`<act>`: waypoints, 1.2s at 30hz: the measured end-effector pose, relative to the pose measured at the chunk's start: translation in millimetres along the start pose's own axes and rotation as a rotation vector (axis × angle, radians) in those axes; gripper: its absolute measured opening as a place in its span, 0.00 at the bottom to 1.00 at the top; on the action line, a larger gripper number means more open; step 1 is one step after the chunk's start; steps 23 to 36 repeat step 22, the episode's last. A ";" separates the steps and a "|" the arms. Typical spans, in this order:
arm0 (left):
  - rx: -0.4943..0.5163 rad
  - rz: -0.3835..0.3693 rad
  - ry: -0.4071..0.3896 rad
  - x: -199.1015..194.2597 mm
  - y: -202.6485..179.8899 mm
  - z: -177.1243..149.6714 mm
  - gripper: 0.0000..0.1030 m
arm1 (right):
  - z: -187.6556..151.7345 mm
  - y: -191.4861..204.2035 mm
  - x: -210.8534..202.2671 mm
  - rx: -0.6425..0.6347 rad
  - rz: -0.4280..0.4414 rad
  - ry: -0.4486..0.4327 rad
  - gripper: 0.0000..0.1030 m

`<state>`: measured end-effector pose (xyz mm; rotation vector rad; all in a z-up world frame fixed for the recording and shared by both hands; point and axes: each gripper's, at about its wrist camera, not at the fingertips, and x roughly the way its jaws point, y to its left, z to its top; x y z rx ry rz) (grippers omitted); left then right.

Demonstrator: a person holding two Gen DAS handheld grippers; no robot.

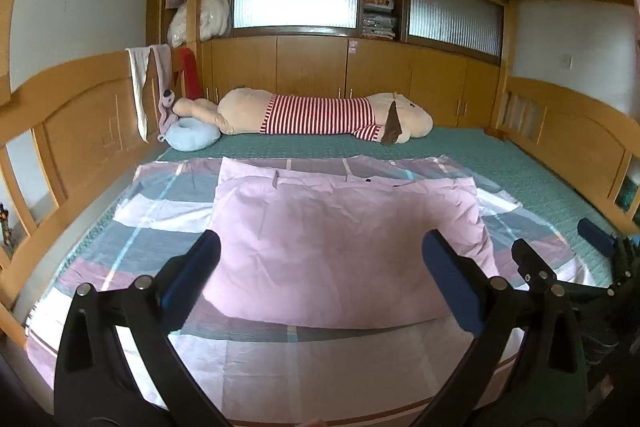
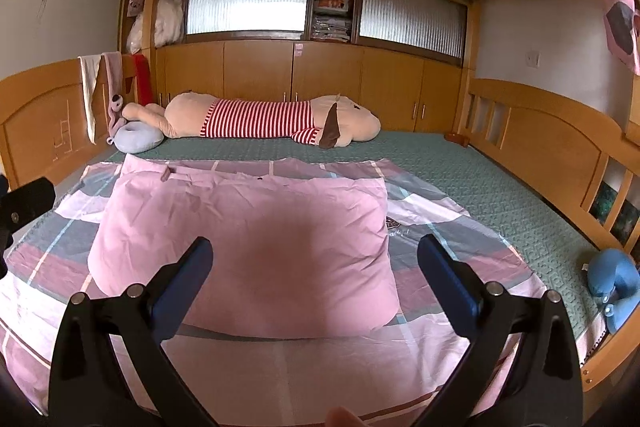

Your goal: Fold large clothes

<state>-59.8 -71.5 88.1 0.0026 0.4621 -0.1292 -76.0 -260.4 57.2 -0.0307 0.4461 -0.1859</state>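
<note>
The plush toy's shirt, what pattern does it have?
Red and white stripes on the shirt, clearest in the right wrist view.

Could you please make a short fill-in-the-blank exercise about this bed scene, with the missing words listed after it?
1. The pink cloth lies on top of a larger ____ sheet.
2. The long plush toy wears a shirt with red and white ____.
3. The left gripper and the right gripper both have their jaws ____.

Missing words: checked; stripes; open
</note>
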 end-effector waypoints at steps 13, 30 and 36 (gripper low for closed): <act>0.009 -0.012 0.016 6.1 0.5 -4.8 0.98 | -4.1 4.0 5.3 -0.025 0.000 0.022 0.99; 0.003 -0.016 0.046 16.1 2.4 -7.6 0.98 | -6.6 2.8 11.4 -0.012 0.013 0.045 0.99; 0.003 -0.016 0.046 16.1 2.4 -7.6 0.98 | -6.6 2.8 11.4 -0.012 0.013 0.045 0.99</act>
